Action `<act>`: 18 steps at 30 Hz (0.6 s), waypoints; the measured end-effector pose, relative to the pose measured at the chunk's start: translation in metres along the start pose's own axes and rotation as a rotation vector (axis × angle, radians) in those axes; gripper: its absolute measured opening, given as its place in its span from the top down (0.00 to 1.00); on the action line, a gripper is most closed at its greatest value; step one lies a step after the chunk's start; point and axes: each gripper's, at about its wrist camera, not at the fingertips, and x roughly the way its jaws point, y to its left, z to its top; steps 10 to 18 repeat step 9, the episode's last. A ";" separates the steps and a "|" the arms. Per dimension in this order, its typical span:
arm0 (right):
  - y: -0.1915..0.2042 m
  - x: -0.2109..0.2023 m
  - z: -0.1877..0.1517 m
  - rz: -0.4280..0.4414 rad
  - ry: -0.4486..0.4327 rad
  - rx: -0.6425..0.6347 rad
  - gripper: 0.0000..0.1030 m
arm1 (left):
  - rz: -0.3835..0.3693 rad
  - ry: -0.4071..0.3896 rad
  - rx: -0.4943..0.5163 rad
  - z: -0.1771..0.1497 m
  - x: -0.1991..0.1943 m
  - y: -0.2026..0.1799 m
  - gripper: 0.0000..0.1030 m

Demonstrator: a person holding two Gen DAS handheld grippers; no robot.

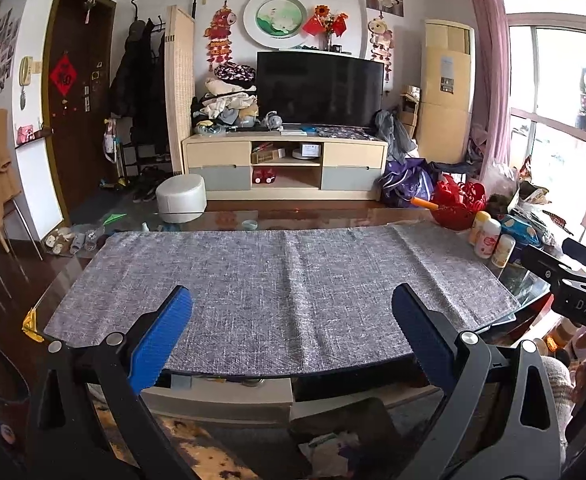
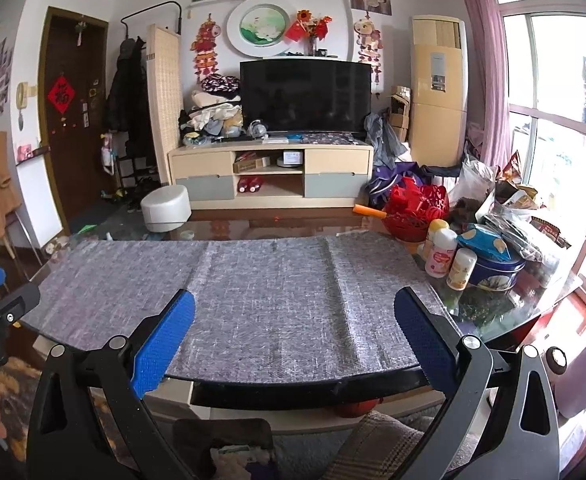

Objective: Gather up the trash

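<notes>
Both pairs of jaws stand wide apart with nothing between them: the left gripper (image 1: 293,328) and the right gripper (image 2: 295,330) hang side by side just off the near edge of the glass table (image 1: 529,284), their blue pads (image 1: 161,344) framing bare cloth. Ahead of them the grey table mat (image 2: 273,300) covers most of the top, and nothing lies on it from near edge to far edge, so no loose scrap shows on the working stretch. What could count as trash is hard to pick out. Below the near edge, between the gripper frames, sits a dark container with crumpled paper or wrappers in it (image 1: 333,444), seemingly the bin. If so, the collecting looks largely done here, though I cannot tell whether more is meant to go in. At the right end of the table, off the mat, stand a red basket (image 2: 417,208), three small bottles (image 2: 443,256), a blue tin (image 2: 493,270) with a blue packet on it, and a heap of bags and snack wrappers (image 2: 513,200) toward the far right corner. Any leftover wrappers would most likely be there. Room to move is generous over the mat. The crowded right end and the table's glass edges are the places that call for care.
</notes>
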 end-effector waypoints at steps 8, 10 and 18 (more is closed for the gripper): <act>-0.002 0.000 -0.001 -0.001 0.002 0.003 0.03 | -0.024 0.028 0.018 0.000 0.001 -0.005 0.08; -0.003 0.001 -0.002 -0.002 0.003 0.004 0.03 | -0.029 0.029 0.015 0.000 0.002 -0.005 0.08; -0.003 0.001 -0.002 -0.002 0.003 0.004 0.03 | -0.029 0.029 0.015 0.000 0.002 -0.005 0.08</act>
